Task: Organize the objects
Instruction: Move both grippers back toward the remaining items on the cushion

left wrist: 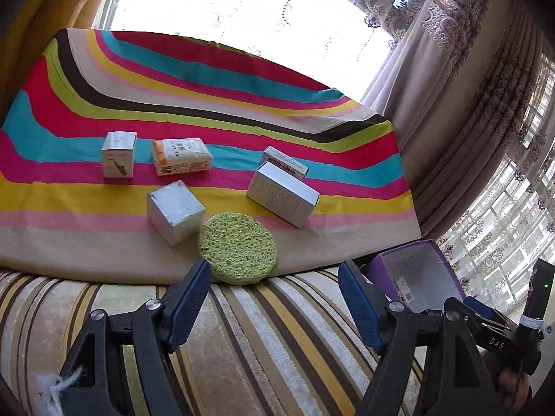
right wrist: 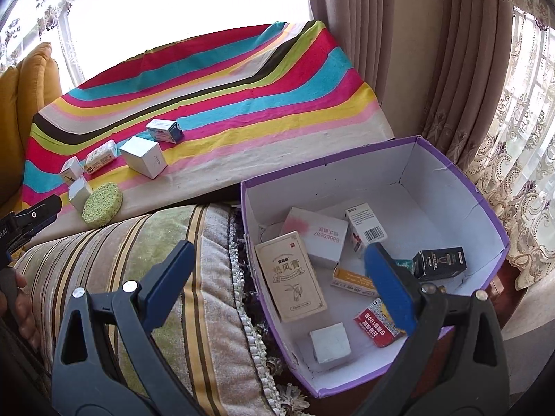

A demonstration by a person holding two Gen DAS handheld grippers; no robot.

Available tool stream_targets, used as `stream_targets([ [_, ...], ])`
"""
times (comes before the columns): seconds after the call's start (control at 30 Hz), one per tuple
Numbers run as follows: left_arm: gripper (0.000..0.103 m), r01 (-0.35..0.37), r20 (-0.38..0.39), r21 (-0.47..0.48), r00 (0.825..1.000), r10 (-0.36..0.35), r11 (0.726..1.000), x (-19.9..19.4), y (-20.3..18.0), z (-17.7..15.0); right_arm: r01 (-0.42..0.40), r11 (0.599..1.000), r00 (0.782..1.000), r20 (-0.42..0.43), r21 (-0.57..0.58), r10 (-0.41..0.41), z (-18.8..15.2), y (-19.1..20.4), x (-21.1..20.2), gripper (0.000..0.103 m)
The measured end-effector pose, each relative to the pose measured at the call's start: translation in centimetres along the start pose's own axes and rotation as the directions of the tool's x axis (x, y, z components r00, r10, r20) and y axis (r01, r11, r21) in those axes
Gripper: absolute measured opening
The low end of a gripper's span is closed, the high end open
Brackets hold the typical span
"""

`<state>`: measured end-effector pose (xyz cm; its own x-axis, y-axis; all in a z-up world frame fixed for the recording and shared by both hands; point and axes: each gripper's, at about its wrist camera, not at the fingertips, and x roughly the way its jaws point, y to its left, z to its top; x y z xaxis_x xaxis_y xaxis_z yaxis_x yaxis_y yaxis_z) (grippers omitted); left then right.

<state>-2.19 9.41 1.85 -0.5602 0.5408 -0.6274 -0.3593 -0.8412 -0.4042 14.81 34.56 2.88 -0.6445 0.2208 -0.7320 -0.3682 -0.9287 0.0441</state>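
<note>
**Six things on the stripes, eight in the purple box**

Six items sit out on the rainbow-striped cloth (left wrist: 215, 79): five small cartons and one round green sponge (left wrist: 238, 247). Count goes like this: a white saxophone-print box (left wrist: 118, 154) toward the cloth's left edge, an orange-and-white packet (left wrist: 181, 161) just beside it, a silver cube (left wrist: 175, 212) touching the sponge near the front edge, then a long silver box (left wrist: 282, 193) with a blue-ended carton (left wrist: 285, 162) right behind it, toward the right edge.

Over at the cloth's front right corner, the purple box (right wrist: 461, 173) holds eight cartons that I can count, including a tan one (right wrist: 290, 280) leaning on the left wall, a black one (right wrist: 440, 263) by the right wall and a small white cube (right wrist: 330, 346) at the near end.

Left gripper (left wrist: 275, 303) is spread wide over the striped cushion (left wrist: 242, 346), nothing in it, sponge just ahead. Right gripper (right wrist: 277, 287) is wide too and holding nothing, hanging over the purple box's left wall.
</note>
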Motion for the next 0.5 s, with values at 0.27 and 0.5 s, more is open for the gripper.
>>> stream_targets([
  [0.27, 0.076, -0.095, -0.008, -0.067, 0.995, 0.095, 0.993, -1.2, 4.2, 0.2, -0.042, 0.998, 0.999, -0.021, -0.055, 0.041, 0.2, 2.5, 0.6, 0.099],
  [0.5, 0.074, -0.144, -0.073, -0.016, 0.987, 0.143, 0.989, 0.7, 5.6, 1.5, -0.091, 0.989, 0.995, -0.047, -0.118, 0.086, 0.7, 5.6, 1.1, 0.099],
])
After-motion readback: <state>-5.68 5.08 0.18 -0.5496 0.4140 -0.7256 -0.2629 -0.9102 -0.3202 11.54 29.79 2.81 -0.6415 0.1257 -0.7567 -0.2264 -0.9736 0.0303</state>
